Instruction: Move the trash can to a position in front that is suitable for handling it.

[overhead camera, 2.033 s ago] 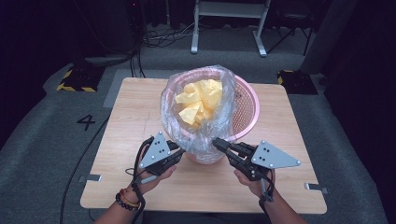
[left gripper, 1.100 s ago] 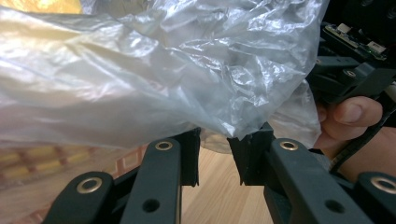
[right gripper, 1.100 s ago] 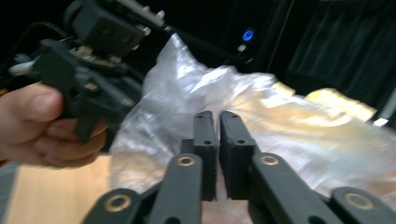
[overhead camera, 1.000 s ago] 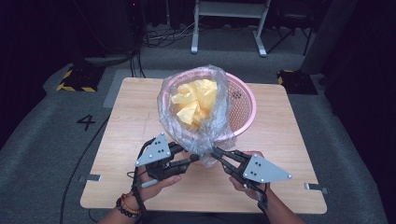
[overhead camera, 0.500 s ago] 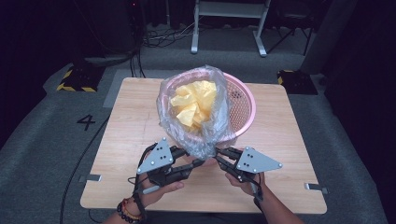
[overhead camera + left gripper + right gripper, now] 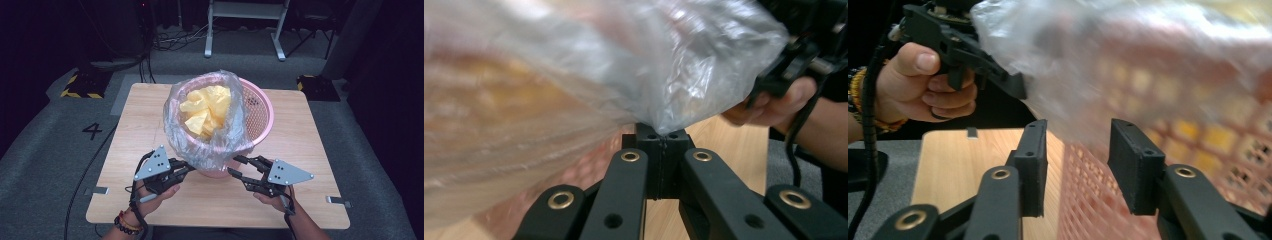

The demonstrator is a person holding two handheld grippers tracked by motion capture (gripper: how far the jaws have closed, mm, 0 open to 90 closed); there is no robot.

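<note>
Up close, left gripper (image 6: pixel 663 142) pinches the plastic bag (image 6: pixel 634 65); right gripper (image 6: pixel 1078 150) gapes.

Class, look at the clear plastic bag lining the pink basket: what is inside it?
Crumpled yellow pieces fill the clear plastic bag in the pink basket. Whatever lies beneath the top pieces is covered, so the bag's bottom cannot be seen.

A light wooden table (image 6: pixel 305 135) stands on grey carpet (image 6: pixel 45 165) in a dim room. Left of the table, a painted 4 (image 6: pixel 93 131). Behind it, a white metal frame (image 6: pixel 246 20), cables (image 6: pixel 170 42), and black-and-yellow striped blocks (image 6: pixel 79 86).
</note>
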